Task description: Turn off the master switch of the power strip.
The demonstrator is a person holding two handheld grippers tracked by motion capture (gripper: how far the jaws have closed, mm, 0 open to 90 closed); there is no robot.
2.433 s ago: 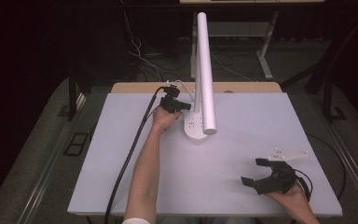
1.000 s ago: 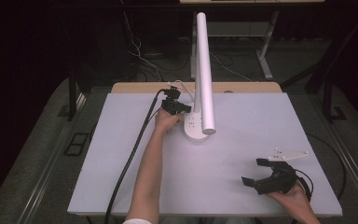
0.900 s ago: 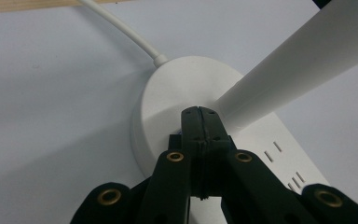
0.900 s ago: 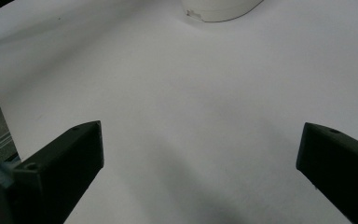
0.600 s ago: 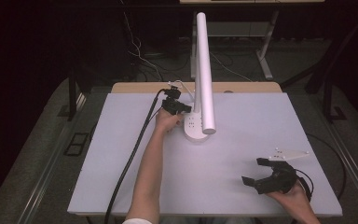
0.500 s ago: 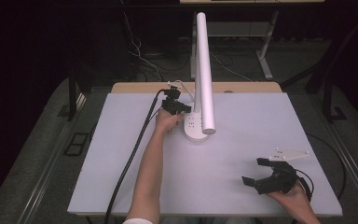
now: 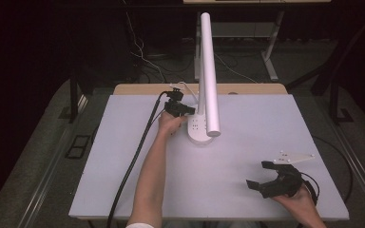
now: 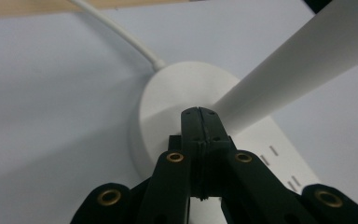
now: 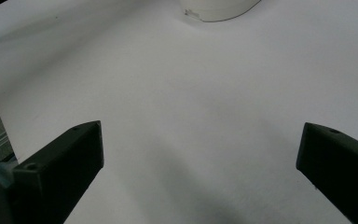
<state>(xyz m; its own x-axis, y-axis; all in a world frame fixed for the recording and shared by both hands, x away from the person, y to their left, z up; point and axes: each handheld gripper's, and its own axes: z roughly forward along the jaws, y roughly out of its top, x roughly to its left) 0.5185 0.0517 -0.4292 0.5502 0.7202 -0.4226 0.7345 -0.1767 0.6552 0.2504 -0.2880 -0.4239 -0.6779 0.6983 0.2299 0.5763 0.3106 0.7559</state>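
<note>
We count one white desk lamp (image 7: 204,95), base at the table's (image 7: 123,166) far middle; its cable runs off frame. Left gripper (image 8: 199,114), jaws pressed together, meets the base. Right gripper (image 7: 266,176) gapes, empty, near right corner.

Around the white table, we find a dim room.
We see the table (image 7: 123,156) lit brightly while all beyond it sinks into darkness; grey carpeted floor (image 7: 38,156) flanks it, loose cables (image 7: 142,57) trail behind it, and a pale desk leg (image 7: 272,52) stands farther back.
</note>
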